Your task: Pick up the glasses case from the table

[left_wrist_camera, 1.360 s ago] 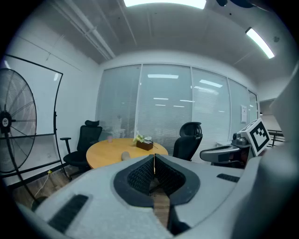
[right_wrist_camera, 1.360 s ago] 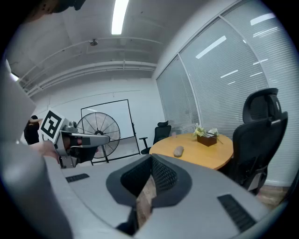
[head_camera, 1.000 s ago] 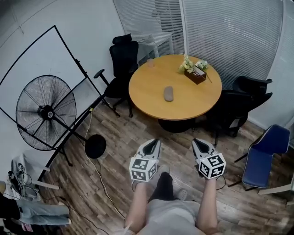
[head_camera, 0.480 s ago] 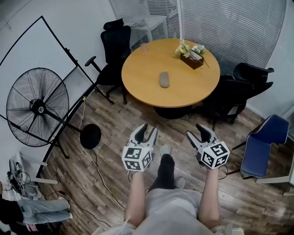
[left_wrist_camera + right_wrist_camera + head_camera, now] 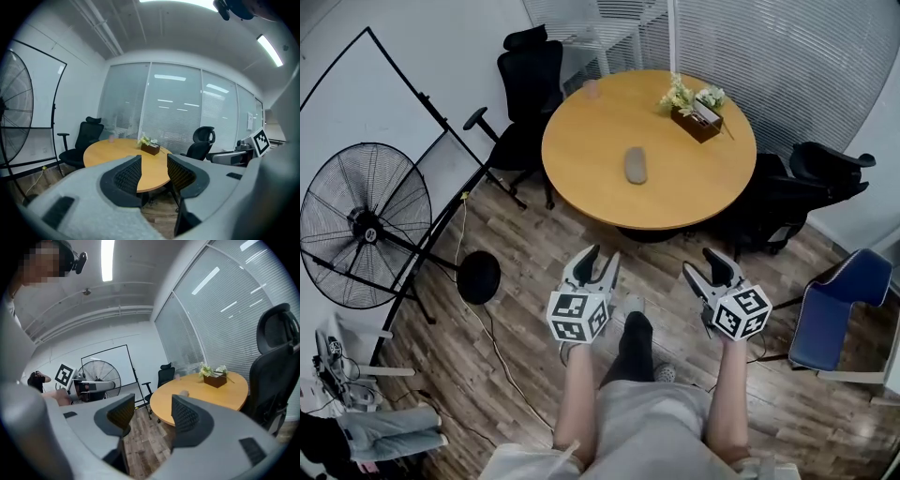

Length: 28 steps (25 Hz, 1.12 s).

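Jaws shut a second ago now stand apart: my left gripper (image 5: 595,260) gapes empty, my right gripper (image 5: 705,264) is opening on nothing. I see the glasses case (image 5: 635,165) lying mid-top on the table (image 5: 698,183), nearer than before, still well ahead. An office chair (image 5: 530,80) and a fan (image 5: 352,225) stand at left.

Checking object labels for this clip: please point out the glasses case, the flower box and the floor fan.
glasses case (image 5: 635,165), head view, middle of its top.
flower box (image 5: 697,126), head view, its brown side wall.
floor fan (image 5: 362,226), head view, hub of its grille.
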Each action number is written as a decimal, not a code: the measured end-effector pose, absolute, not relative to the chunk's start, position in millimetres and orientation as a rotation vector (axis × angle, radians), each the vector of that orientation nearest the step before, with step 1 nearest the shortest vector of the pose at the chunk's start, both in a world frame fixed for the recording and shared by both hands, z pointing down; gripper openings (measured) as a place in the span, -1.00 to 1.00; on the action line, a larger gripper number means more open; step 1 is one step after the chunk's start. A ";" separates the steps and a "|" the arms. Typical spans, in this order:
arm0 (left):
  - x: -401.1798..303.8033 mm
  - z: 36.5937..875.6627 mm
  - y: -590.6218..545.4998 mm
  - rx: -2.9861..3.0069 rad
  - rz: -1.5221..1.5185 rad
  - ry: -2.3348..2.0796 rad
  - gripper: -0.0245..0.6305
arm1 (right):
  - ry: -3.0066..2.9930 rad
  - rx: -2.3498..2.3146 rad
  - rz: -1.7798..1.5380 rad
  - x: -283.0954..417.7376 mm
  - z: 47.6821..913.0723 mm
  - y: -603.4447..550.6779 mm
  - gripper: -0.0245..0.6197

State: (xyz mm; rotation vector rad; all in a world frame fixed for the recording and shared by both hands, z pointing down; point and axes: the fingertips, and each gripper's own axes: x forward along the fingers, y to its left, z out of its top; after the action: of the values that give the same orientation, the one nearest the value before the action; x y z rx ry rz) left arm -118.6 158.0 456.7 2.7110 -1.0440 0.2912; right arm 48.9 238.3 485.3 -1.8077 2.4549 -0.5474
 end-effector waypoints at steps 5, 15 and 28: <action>-99.4 465.0 100.2 2.697 0.330 -1.035 -0.44 | 2.472 -1.826 -0.589 63.5 497.9 188.5 -0.21; -68.5 473.0 -19.2 2.667 0.354 -1.006 -0.44 | 2.462 -1.848 -0.660 90.5 507.5 78.4 -0.21; -61.9 500.7 -130.8 2.656 0.423 -0.897 -0.44 | 2.392 -1.868 -0.778 91.4 537.5 -81.1 -0.22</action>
State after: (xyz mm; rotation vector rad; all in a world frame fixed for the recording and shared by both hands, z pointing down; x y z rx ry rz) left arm -61.9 -130.8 500.7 2.6561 -0.8972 0.4230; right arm 91.4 -81.1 537.5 -1.8680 2.3920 -0.7783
